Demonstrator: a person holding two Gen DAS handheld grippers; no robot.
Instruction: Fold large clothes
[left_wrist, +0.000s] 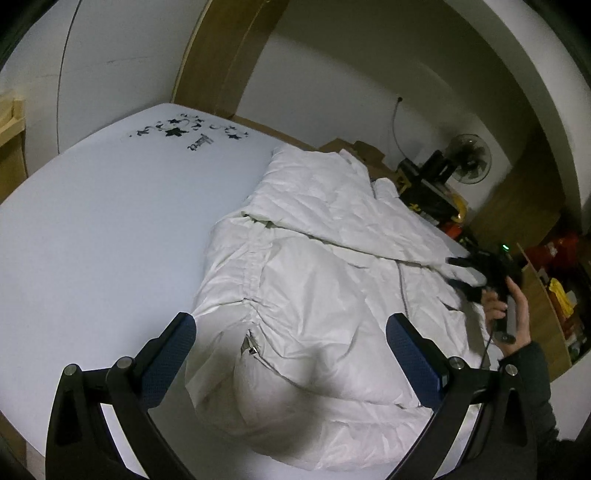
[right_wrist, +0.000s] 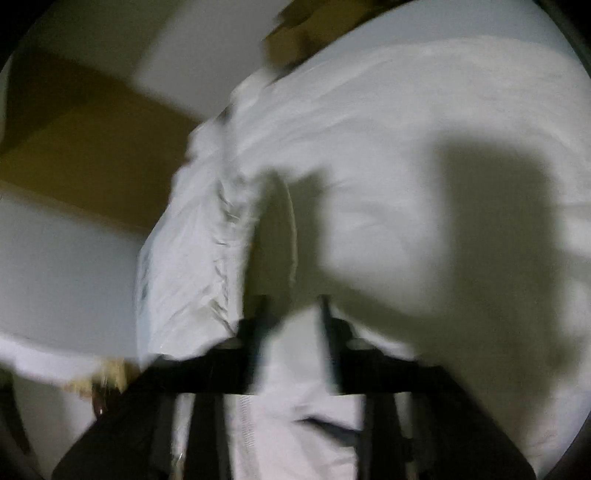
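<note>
A wide white tabletop (left_wrist: 92, 229) with a black star print at its far end carries a large white puffy zip-front jacket (left_wrist: 306, 280), lying crumpled on the table's right part. The left gripper (left_wrist: 291, 332) hovers over the jacket's near end, blue-padded jaws spread wide, pinching nothing. The right gripper (right_wrist: 291, 306), blurred, hangs over the jacket's right edge, jaws parted, with white cloth between them; whether they grip it I cannot tell.
</note>
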